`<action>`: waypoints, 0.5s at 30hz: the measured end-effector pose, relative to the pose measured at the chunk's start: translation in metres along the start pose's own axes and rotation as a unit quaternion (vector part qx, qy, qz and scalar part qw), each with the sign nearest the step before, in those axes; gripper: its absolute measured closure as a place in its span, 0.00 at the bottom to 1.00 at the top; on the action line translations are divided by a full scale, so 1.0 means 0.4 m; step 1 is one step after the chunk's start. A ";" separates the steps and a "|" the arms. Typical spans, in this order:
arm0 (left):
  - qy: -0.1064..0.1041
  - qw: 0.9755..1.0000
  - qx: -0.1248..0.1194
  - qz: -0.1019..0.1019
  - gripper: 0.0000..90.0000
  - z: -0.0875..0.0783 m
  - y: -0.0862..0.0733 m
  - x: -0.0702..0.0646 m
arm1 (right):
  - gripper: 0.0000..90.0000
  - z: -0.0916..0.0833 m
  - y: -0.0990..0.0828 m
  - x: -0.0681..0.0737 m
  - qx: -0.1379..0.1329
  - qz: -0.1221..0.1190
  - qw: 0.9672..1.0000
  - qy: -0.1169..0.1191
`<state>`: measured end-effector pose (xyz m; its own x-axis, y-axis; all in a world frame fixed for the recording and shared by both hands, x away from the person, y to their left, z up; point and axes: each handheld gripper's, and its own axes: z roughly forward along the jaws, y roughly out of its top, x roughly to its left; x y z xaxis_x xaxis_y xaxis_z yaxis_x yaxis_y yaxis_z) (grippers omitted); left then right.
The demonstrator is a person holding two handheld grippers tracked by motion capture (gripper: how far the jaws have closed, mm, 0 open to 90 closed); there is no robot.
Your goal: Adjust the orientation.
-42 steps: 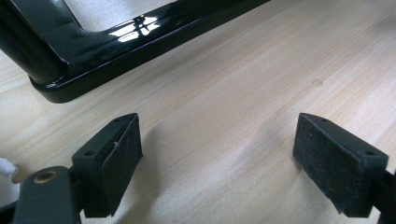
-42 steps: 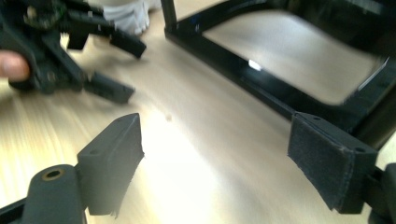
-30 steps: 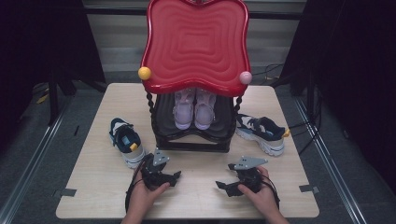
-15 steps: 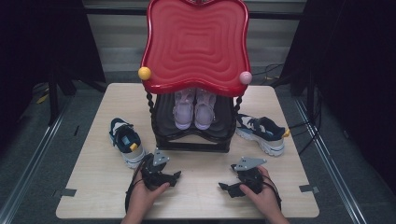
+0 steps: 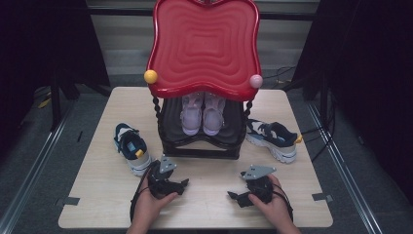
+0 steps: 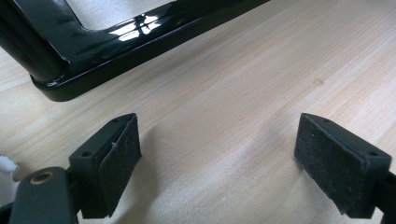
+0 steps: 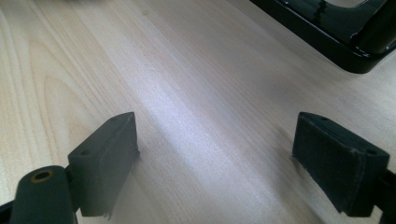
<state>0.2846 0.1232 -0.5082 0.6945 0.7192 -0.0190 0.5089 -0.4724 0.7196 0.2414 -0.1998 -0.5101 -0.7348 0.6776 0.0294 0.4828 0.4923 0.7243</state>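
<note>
resting: both hands lie on the near part of the tabletop (image 5: pixel 204 214), each with a hand-held gripper, in front of a black shoe rack (image 5: pixel 202 146) under a red wavy top (image 5: pixel 204 48)
left hand-held gripper (image 5: pixel 181 184): jaws wide apart, nothing between them; in the left gripper view its pads (image 6: pixel 119 163) frame bare wood, with the rack's glossy black base rail (image 6: pixel 140 32) just ahead
right hand-held gripper (image 5: pixel 234 197): jaws also wide and empty in the right gripper view, pads (image 7: pixel 336 163) over bare wood, the rack's base corner (image 7: pixel 345 42) ahead to the right
nearest shoe, left: a navy and white sneaker (image 5: pixel 130 147) on the tabletop, just beside the left hand-held gripper and left of the rack
other loose shoe: a matching navy sneaker (image 5: pixel 272 138) right of the rack, near the right hand but apart from it
on the rack: 2 pale lilac shoes (image 5: pixel 202 113) side by side on the lower shelf
step in hand, as i judge it: reaching for a loose sneaker, probably to shelve it
doing it well: turn the left jaws toward the heel collar or side wall, close on a firm edge rather than the laces, lift clear of the base rail, and keep the shoe level so it slides in beside the pair without knocking it
</note>
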 end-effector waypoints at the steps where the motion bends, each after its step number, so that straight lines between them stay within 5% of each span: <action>1: 0.000 1.000 0.000 0.000 0.16 0.000 0.000 0.000 | 0.15 0.000 0.000 0.000 0.000 0.000 1.000 0.000; 15: -0.006 1.000 0.005 0.001 0.17 -0.006 0.001 0.003 | 0.15 0.000 0.000 -0.001 -0.001 -0.001 1.000 -0.001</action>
<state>0.2847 0.1250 -0.5063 0.7018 0.7119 -0.0254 0.5126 -0.4799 0.7120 0.2416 -0.2000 -0.5101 -0.7345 0.6781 0.0264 0.4809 0.4927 0.7252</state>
